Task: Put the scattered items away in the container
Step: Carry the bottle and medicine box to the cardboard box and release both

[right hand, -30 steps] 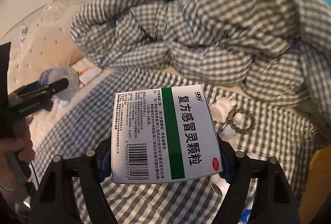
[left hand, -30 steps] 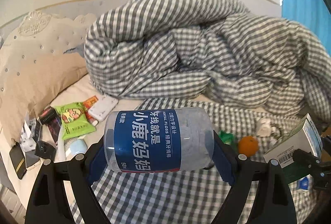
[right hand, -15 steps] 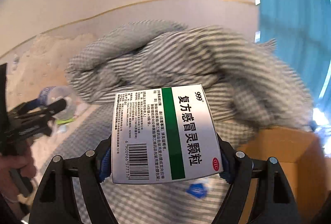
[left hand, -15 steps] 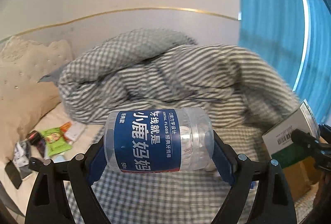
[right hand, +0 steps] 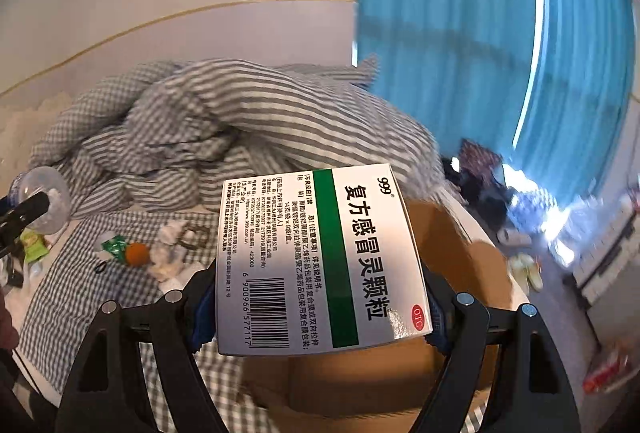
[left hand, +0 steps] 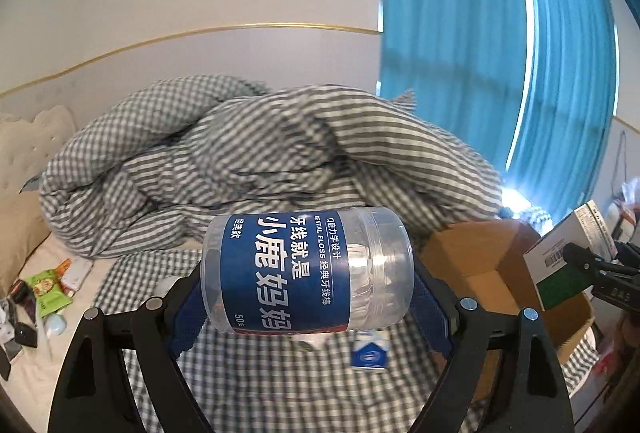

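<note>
Now both loads swung fr clutter, floss jar [left hand: 306,271], medicine box [right hand: 320,261], toward cardboard box [right hand: 460,257].

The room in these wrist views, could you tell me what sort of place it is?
Most likely a bedroom: a rumpled checked duvet lies on a bed with a padded headboard, and blue curtains cover a window.

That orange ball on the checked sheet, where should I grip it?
Across its middle, from above: the orange ball is round, with a green wrapper on its left and white tissue on its right, so probably place fingers front and back.
</note>
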`<state>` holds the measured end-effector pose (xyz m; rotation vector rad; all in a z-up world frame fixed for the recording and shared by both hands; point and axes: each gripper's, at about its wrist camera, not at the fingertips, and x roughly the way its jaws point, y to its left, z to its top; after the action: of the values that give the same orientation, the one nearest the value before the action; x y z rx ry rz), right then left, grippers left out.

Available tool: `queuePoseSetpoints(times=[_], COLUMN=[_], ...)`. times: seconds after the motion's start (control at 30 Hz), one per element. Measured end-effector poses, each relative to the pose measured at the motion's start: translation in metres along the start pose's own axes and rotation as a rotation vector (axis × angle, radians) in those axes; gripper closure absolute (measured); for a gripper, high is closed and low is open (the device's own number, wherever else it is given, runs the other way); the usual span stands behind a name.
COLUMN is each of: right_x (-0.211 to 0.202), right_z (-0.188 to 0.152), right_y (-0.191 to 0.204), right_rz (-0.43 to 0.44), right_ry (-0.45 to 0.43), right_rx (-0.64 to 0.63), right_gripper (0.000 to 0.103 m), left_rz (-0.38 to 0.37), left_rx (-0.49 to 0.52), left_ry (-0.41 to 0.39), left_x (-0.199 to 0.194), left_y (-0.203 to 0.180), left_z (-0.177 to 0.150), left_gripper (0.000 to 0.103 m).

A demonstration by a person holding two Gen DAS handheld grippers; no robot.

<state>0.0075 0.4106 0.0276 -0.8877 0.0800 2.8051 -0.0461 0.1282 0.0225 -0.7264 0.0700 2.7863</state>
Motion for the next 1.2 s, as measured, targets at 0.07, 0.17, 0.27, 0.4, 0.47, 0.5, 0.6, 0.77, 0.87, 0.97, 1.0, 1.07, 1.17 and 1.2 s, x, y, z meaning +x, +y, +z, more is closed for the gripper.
queuePoseSetpoints(times=[0.07, 0.17, 0.27, 0.4, 0.47, 0.5, 0.6, 0.77, 0.87, 0.97, 1.0, 1.07, 1.17, 1.2], right_x=[0.003, 0.012, 0.02, 0.019, 0.016, 0.011, 0.001, -0.018, -0.025, -0.031, -0.033, -0.036, -0.039, -0.038], right_z=[-0.005, -0.014, -0.022, -0.029, -0.03, -0.03, -0.03, -0.031, -0.031, -0.031, -0.031, -0.031, -0.032, -0.032], right_y=[-0.009, -0.02, -0.027, -0.042, -0.047, -0.051, -0.065, -0.094, -0.106, -0.118, -0.121, -0.127, -0.133, -0.134], right_rz=[-0.018, -0.034, -0.038, -0.074, -0.1, -0.111, -0.131, -0.162, -0.18, -0.195, -0.201, -0.209, -0.22, -0.223], right_ry=[0.012, 0.031, 0.051, 0.035, 0.009, -0.004, -0.028, -0.054, -0.062, -0.071, -0.075, -0.081, -0.085, -0.083], right_rx=[0.005, 0.011, 0.019, 0.009, 0.005, 0.007, 0.035, 0.084, 0.097, 0.113, 0.119, 0.13, 0.141, 0.145], right_gripper=[0.024, 0.024, 0.022, 0.01, 0.008, 0.008, 0.007, 0.004, 0.004, 0.003, 0.003, 0.003, 0.003, 0.003], left_rz=[-0.011, -0.021, -0.038, -0.06, -0.072, -0.08, -0.109, -0.181, -0.219, -0.248, -0.253, -0.26, -0.272, -0.275], left_rx=[0.013, 0.026, 0.038, 0.057, 0.067, 0.073, 0.092, 0.119, 0.143, 0.168, 0.178, 0.189, 0.196, 0.199], left_ry=[0.003, 0.006, 0.014, 0.022, 0.026, 0.027, 0.034, 0.056, 0.073, 0.084, 0.085, 0.087, 0.086, 0.09], left_x=[0.001, 0.003, 0.007, 0.013, 0.015, 0.016, 0.024, 0.041, 0.052, 0.058, 0.059, 0.061, 0.064, 0.065], left_y=[-0.014, -0.031, -0.047, -0.066, -0.077, -0.085, -0.106, -0.148, -0.175, -0.199, -0.207, -0.217, -0.224, -0.226], left_z=[0.001, 0.003, 0.004, 0.006, 0.006, 0.006, 0.007, 0.005, 0.002, 0.0, -0.001, -0.001, -0.001, -0.001], left_gripper=[0.014, 0.014, 0.014, 0.014, 0.014, 0.014, 0.014, 0.014, 0.014, 0.014, 0.014, 0.014, 0.013, 0.012])
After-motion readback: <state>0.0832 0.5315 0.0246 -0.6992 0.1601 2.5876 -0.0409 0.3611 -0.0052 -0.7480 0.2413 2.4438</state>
